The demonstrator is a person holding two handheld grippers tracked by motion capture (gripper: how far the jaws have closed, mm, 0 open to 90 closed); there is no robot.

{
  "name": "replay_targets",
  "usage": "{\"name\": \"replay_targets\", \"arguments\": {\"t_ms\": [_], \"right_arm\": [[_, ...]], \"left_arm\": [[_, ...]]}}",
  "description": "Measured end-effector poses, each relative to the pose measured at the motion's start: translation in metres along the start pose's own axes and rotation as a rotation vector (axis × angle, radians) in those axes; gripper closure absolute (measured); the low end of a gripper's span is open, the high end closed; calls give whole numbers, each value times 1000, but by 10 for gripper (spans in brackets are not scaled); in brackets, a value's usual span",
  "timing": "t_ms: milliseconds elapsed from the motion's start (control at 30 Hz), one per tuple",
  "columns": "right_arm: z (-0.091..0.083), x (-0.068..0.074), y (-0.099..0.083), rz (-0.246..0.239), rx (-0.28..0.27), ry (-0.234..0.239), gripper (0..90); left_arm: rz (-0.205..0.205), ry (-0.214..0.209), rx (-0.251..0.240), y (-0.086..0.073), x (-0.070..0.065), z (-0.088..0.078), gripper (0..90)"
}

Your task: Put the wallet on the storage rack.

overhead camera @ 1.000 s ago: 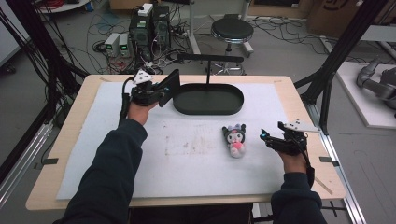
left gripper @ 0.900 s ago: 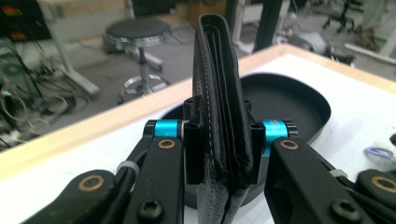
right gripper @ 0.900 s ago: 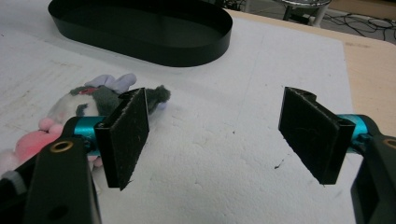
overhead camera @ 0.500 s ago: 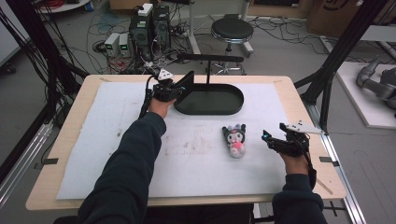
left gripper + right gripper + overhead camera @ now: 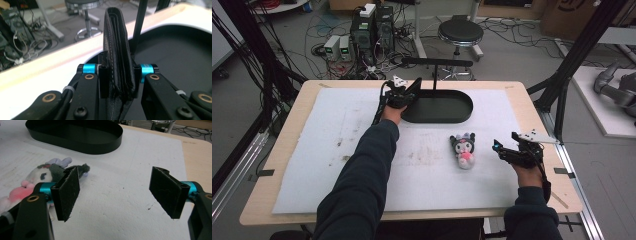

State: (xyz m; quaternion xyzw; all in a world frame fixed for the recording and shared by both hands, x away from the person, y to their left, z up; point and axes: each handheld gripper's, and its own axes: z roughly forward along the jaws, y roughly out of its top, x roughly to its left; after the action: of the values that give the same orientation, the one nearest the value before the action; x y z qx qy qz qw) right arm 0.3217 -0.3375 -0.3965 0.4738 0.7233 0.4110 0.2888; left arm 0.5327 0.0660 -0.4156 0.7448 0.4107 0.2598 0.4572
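Observation:
A folded black wallet (image 5: 414, 89) stands on edge between the pads of my left gripper (image 5: 410, 94), which is shut on it at the left end of the black oval tray (image 5: 452, 109). In the left gripper view the wallet (image 5: 117, 47) rises upright from the left gripper (image 5: 119, 80), with the tray floor (image 5: 180, 60) behind it. A small plush toy (image 5: 463, 149) lies on the white mat. To its right my right gripper (image 5: 502, 150) stands open, with nothing between its jaws. The right gripper (image 5: 116, 192) has the plush toy (image 5: 37, 178) beside its left pad.
A black T-shaped stand (image 5: 435, 63) rises from the tray's far side; its post (image 5: 140, 22) is just behind the wallet. The white mat (image 5: 322, 150) covers most of the wooden table (image 5: 532, 100). A stool (image 5: 460, 33) and cables lie on the floor beyond.
My left hand has carried the wallet rightwards and a little lower, from left of the tray up to its left end. The right gripper and the plush toy have stayed put.

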Motion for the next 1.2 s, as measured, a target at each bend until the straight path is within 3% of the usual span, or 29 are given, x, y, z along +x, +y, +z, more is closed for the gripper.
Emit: {"name": "replay_targets", "arguments": {"t_ms": [100,200,300,533,900,1000,1133,1200], "right_arm": [[-1,-1,0,1,-1,0,248],[-1,-1,0,0,-1,1,248],[-1,2,1,-3,-3,3,248],[-2,5,2,-7,-8,12,248],[-3,3,2,0,-7,12,248],[-2,4,1,-5,-6,13,248],[-2,4,1,-3,-4,12,248],[-2,4,1,-5,-5,12,248]], "left_arm": [[-20,-20,3,-1,-2,-1,699],[-77,-55,-10,1,-2,-8,583],[-119,-92,-17,1,-2,-17,523],[-140,-121,-20,-5,-7,-27,535],[-200,-178,-19,-11,-9,-18,526],[-209,-182,2,-14,-10,-13,504],[-192,-144,33,-17,-13,-9,390],[-180,-136,57,-17,-14,-8,376]]}}
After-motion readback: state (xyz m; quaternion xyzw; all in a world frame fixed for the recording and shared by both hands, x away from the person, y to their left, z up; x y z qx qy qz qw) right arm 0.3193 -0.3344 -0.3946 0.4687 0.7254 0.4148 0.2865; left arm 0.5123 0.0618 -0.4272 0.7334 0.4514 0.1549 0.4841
